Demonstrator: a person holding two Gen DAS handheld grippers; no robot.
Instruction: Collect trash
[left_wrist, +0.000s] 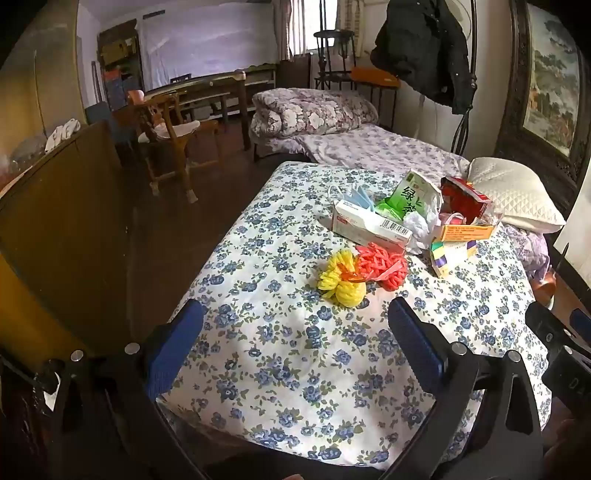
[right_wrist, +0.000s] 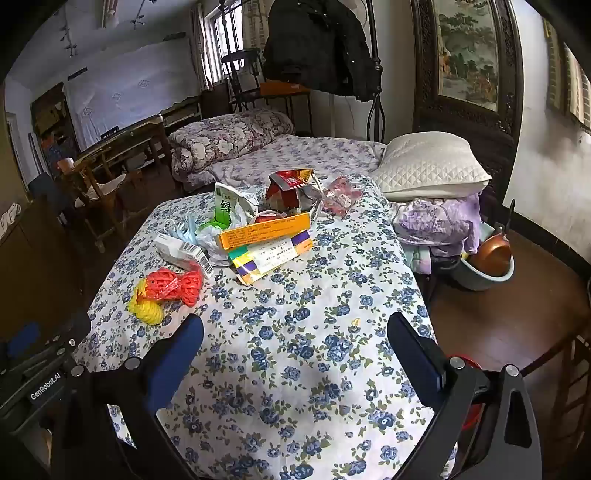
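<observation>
Left tongs (left_wrist: 295, 339): I am holding them wide apart, empty, over the floral bed cover (left_wrist: 288, 369).
Right tongs (right_wrist: 295, 343): I am keeping these spread too, gripping nothing.
Trash: lying mid-bed, well ahead of both tongs.
Foam nets (left_wrist: 362, 271): looking light and springy; I am judging a pinch across the bunched middle best.
White carton (left_wrist: 369, 225): looking stiff but crushable; I am planning on its long edges.
Green wrapper (right_wrist: 229, 206): looking thin and slippery; I am favouring its crumpled top.
</observation>
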